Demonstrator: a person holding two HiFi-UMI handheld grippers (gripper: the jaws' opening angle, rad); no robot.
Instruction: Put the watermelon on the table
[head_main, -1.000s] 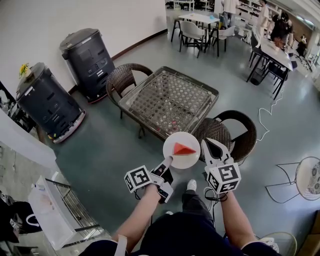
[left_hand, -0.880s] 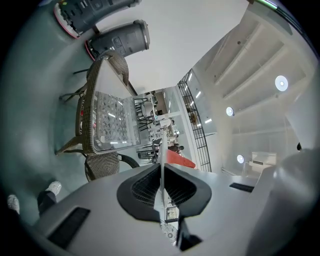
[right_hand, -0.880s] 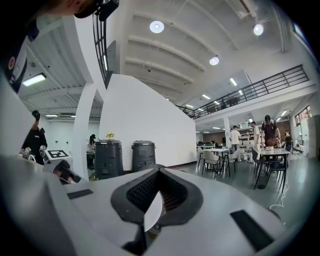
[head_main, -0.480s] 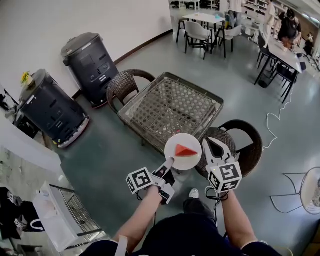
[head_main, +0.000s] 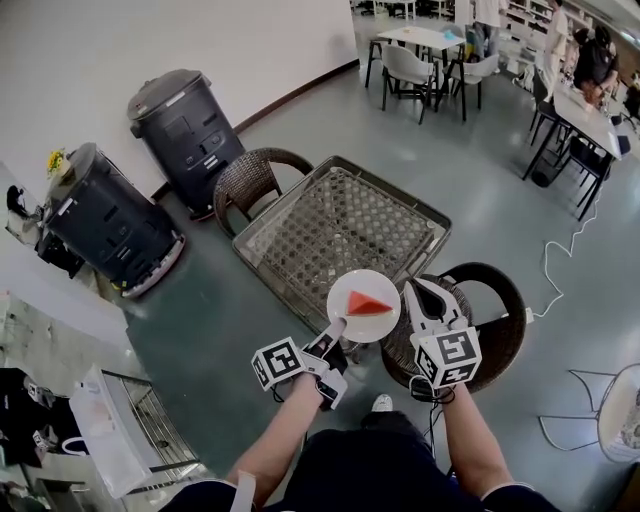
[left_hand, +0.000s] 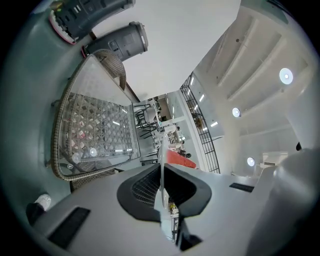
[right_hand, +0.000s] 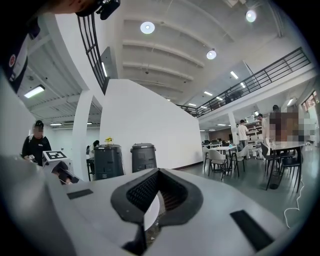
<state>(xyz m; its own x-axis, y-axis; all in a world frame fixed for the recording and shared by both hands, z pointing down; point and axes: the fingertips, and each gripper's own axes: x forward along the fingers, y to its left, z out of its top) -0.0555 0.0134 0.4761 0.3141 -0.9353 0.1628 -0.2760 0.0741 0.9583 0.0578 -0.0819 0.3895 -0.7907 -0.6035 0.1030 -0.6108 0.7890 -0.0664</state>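
While the watermelon slice (head_main: 367, 302) lies on a white plate (head_main: 372, 324) carried in the air, the head view shows that plate overlapping the near edge of the tabletop (head_main: 300, 215). The left tool (head_main: 337, 323) is rolled on its side and pinches the plate's near rim between its jaws. Its own view shows the rim edge-on between the pads, with the red slice beyond. The right tool (head_main: 413, 287) sits just beside the plate's right edge with its jaws pressed together. A patch of the white plate shows through the gap behind their tips.

The tabletop is square, with glass over a woven lattice and a wicker border. One wicker chair (head_main: 250, 178) stands at its far left side, and two more (head_main: 495, 300) are near its right corner. The floor (head_main: 470, 170) is smooth grey-green, and a thin cable (head_main: 565, 250) trails across it. Two dark bins (head_main: 185, 125) stand along the white wall (head_main: 200, 40). Further tables and chairs (head_main: 425, 45) fill the far end of the hall. A wire rack (head_main: 130, 420) stands at lower left.
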